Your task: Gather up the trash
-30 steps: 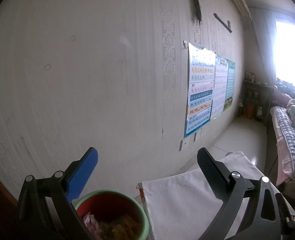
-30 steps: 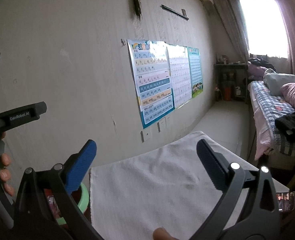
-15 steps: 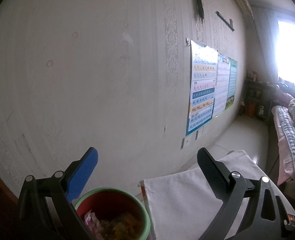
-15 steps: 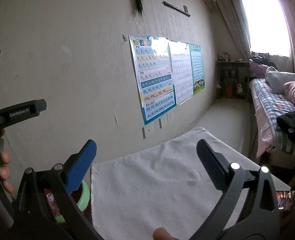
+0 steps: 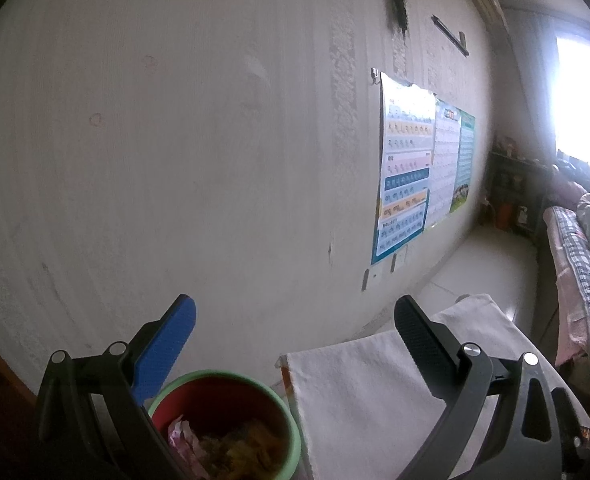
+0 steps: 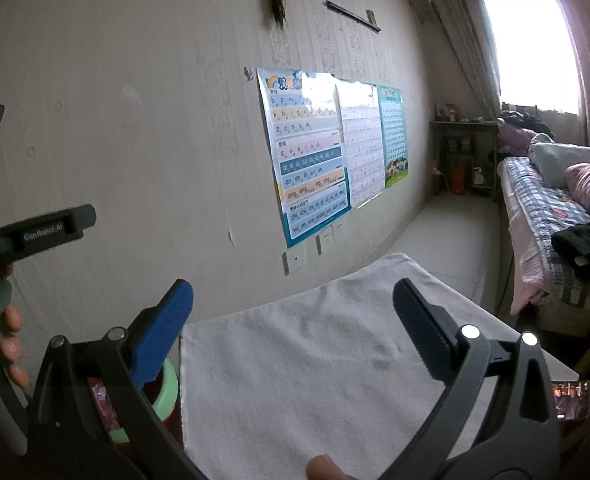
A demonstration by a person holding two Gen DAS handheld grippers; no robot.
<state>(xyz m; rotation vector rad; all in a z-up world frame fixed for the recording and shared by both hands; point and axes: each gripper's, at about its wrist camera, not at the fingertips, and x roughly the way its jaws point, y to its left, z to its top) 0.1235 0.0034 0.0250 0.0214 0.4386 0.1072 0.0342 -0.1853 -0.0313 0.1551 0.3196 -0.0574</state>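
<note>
Trash bin (image 5: 223, 420), white cloth (image 6: 307, 360), postered wall (image 6: 307, 152)

Right claw (image 6: 293, 320) gapes empty above white cloth (image 6: 295, 368), beside green-rimmed bin (image 6: 167, 396).

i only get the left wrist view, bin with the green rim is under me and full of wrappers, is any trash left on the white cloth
Observer: In the right wrist view the white cloth shows no trash across the whole stretch it covers.
Operator: is the right hand-held gripper carrying anything
Observer: No, the right hand-held gripper is open with nothing between its fingers.
Operator: anything else near the cloth i'm missing
Observer: A phone with a lit screen lies at the cloth's right edge, mostly hidden behind the gripper frame.
Operator: where's the bin from that side
Observer: The bin stands just off the cloth's left edge, mostly hidden behind the blue finger.
</note>
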